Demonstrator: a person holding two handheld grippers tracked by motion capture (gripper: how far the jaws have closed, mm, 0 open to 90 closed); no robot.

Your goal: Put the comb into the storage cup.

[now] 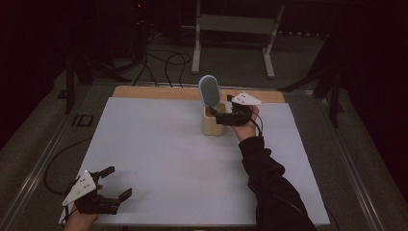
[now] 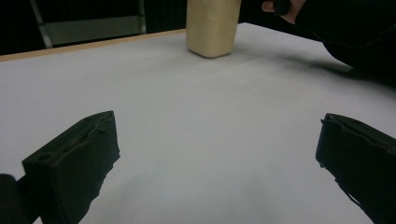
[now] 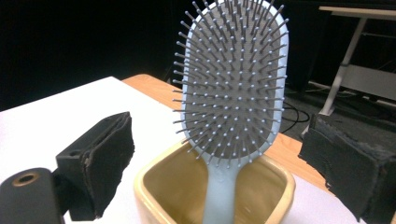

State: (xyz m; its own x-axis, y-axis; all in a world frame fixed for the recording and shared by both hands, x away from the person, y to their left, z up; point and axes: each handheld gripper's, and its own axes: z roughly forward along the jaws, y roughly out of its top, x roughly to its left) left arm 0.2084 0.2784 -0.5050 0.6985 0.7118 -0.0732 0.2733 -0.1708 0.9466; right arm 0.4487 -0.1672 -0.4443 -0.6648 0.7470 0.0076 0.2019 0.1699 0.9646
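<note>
Since the hairbrush [image 3: 231, 88] is standing handle-down in the cream cup [image 3: 154, 186], at the far middle of the white table [image 1: 159, 159], not much of the handle is left to be grabbed. The right gripper [image 1: 217, 115] is parked right at the cup, jaws spread wide on either side of the brush with nothing held. The left gripper [image 1: 115, 185] is kept at the near left corner, well apart, jaws also wide open and empty.

The brush looks like light, stiff plastic, so little squeeze should be needed. The smooth handle could probably turn slippery, and the bristle pad is soft and springy, so a pinch across the neck just above the rim seems the safer bet. The cup might be tipped if the brush is dragged sideways.
</note>
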